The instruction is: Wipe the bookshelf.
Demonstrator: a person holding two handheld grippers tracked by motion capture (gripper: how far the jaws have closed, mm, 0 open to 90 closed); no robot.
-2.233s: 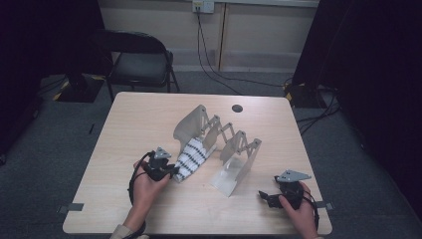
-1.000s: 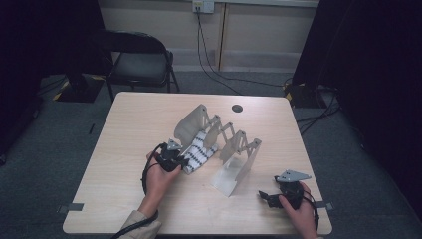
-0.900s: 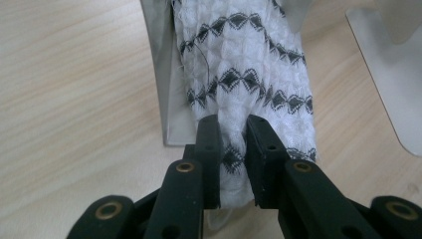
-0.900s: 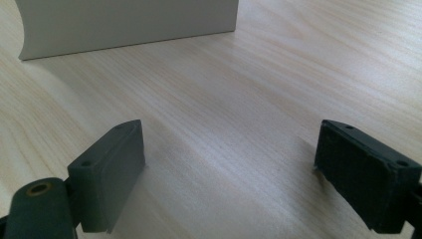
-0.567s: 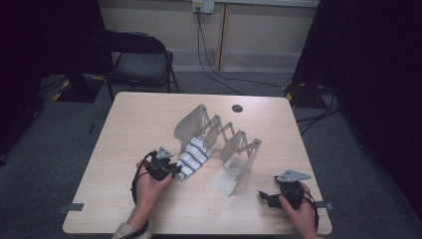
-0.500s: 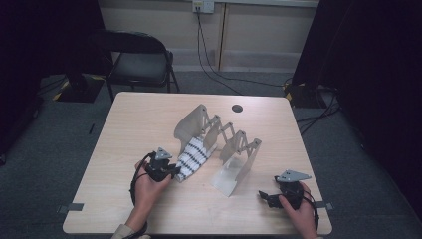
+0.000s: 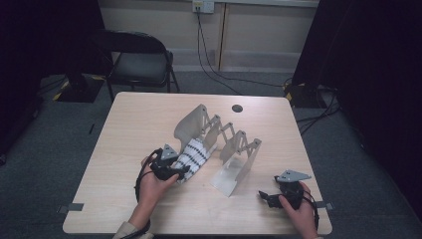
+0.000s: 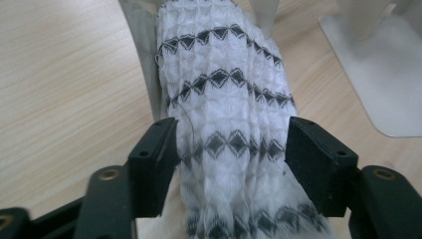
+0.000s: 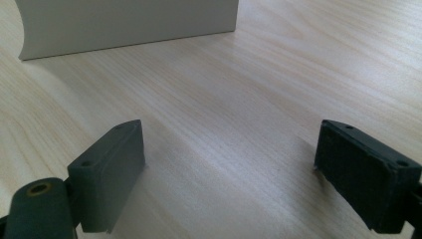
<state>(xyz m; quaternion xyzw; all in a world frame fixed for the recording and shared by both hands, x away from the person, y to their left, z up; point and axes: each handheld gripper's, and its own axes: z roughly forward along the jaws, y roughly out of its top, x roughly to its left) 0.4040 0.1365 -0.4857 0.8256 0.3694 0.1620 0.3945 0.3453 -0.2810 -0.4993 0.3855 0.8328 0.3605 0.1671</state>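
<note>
A white sock (image 7: 194, 153) with rows of black diamonds is stretched over a foot-shaped plate of the grey folding rack (image 7: 240, 148) at mid-table. My left gripper (image 7: 183, 172) sits at the sock's near end. In the left gripper view its jaws have just been opening and stand one on each side of the sock (image 8: 224, 99), the left gripper (image 8: 229, 159) straddling it without squeezing. My right gripper (image 7: 264, 197) rests low at the table's front right. It stands open (image 9: 229, 169) over bare wood, with nothing between the pads.
The rack's flat grey base plate (image 9: 124, 25) lies just ahead of the right gripper. A dark round hole (image 7: 237, 108) marks the far side of the wooden table (image 7: 134, 119). A black chair (image 7: 139, 62) stands behind the table.
Since a second ago the left gripper has drawn back a little along the sock toward the person. The right hand has stayed put.
</note>
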